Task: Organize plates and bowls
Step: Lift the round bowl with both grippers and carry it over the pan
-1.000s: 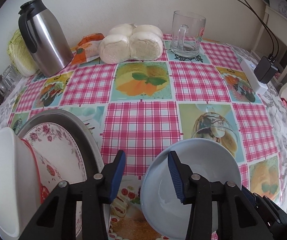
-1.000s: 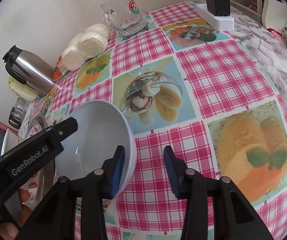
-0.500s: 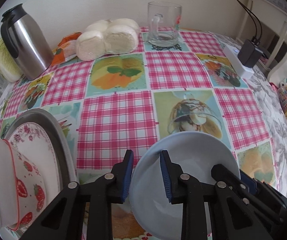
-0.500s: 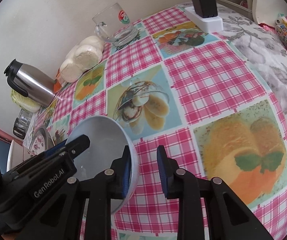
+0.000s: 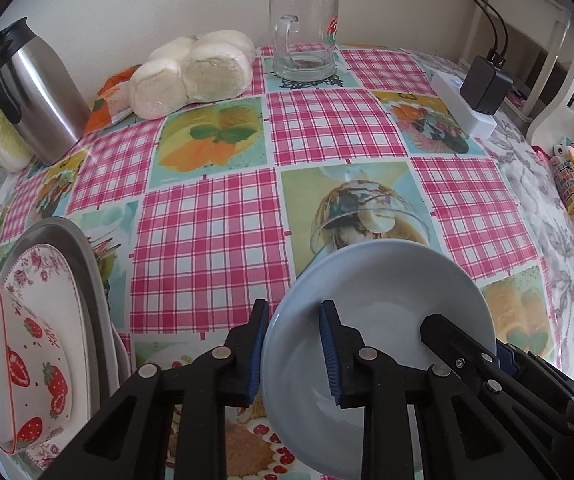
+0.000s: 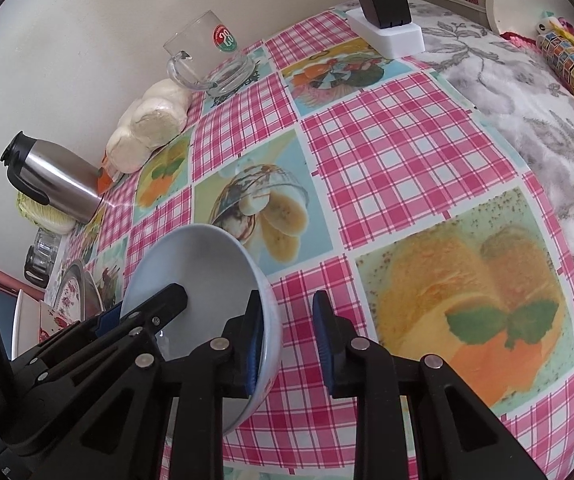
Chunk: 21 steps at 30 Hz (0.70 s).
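A pale blue bowl (image 5: 387, 304) is lifted and tilted above the checked tablecloth. My left gripper (image 5: 293, 350) straddles its left rim, one finger outside and one inside. My right gripper (image 6: 287, 340) straddles the opposite rim, its left finger (image 6: 253, 344) inside the bowl (image 6: 203, 276) and its right finger outside. A gap shows beside the rim in both grips. At the left, a strawberry bowl (image 5: 19, 364) and a floral plate (image 5: 47, 276) sit on a metal tray (image 5: 75, 240).
A steel thermos (image 5: 35, 92), wrapped buns (image 5: 191, 76) and a glass mug (image 5: 303, 36) stand along the far edge. A white power strip with a black charger (image 5: 479, 96) lies at the far right. A chair (image 5: 567, 92) stands beyond the table.
Both grippers have narrowed around the blue bowl's rim, and the bowl has risen off the table and tilted. Both views have lifted with it.
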Each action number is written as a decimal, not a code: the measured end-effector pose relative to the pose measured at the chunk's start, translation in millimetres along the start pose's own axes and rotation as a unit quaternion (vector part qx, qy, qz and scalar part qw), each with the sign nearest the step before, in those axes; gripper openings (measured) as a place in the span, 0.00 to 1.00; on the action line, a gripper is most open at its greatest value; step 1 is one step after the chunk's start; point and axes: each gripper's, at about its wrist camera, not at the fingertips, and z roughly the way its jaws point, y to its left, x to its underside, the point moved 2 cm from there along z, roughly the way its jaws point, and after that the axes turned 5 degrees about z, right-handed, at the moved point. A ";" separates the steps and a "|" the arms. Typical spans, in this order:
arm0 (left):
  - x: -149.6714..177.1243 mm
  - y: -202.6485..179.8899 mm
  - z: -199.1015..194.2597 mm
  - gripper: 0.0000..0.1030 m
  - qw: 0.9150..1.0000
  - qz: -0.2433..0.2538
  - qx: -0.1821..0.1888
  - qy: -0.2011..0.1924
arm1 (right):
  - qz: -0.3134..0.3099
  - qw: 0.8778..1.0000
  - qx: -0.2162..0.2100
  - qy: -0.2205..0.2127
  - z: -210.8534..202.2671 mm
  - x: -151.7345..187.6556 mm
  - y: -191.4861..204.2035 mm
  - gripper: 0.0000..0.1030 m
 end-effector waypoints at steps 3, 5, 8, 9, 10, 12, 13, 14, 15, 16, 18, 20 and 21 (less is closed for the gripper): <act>0.3 0.6 -1.0 0.25 1.000 -0.006 0.005 -0.002 | -0.005 1.000 0.001 0.006 2.7 0.6 2.5 0.25; 0.2 2.1 -2.0 0.23 1.000 -0.015 0.015 -0.003 | -0.006 1.000 -0.003 0.010 4.3 1.2 3.9 0.19; -0.2 2.5 -3.2 0.21 0.999 -0.022 0.024 -0.003 | -0.009 1.000 -0.002 0.010 2.5 0.6 4.8 0.15; -0.3 2.3 -4.0 0.20 0.999 -0.024 0.026 -0.003 | -0.009 1.000 0.000 0.010 2.1 0.6 4.8 0.15; -0.6 1.5 -5.0 0.19 0.999 -0.024 0.027 -0.004 | -0.007 1.000 0.001 0.011 2.3 0.7 4.5 0.15; -1.1 0.0 -7.6 0.18 0.999 -0.022 0.025 -0.005 | -0.004 1.000 -0.001 0.011 2.1 0.6 3.2 0.15; -1.5 -0.2 -9.2 0.18 0.999 -0.022 0.026 -0.007 | -0.003 1.000 -0.001 0.012 1.6 0.8 2.7 0.15; -2.2 -0.7 -11.7 0.18 0.999 -0.021 0.027 -0.010 | -0.004 1.000 0.001 0.012 0.7 0.8 2.7 0.15; -2.8 -0.9 -14.1 0.17 0.999 -0.021 0.029 -0.012 | -0.004 1.000 0.003 0.011 -0.6 0.9 2.9 0.15; -3.4 -1.1 -16.7 0.17 0.999 -0.020 0.030 -0.015 | -0.004 1.000 0.006 0.009 -2.2 1.2 3.1 0.15; -5.0 -1.3 -22.8 0.17 0.999 -0.017 0.030 -0.022 | -0.005 1.000 0.006 0.004 -5.8 1.0 4.2 0.15; -6.8 -1.1 -28.4 0.17 0.999 -0.015 0.032 -0.028 | -0.003 1.000 0.001 -0.001 -10.4 0.1 4.9 0.15; -7.6 -0.9 -30.6 0.17 0.999 -0.015 0.033 -0.030 | -0.004 1.000 0.000 -0.005 -13.8 -0.4 5.7 0.15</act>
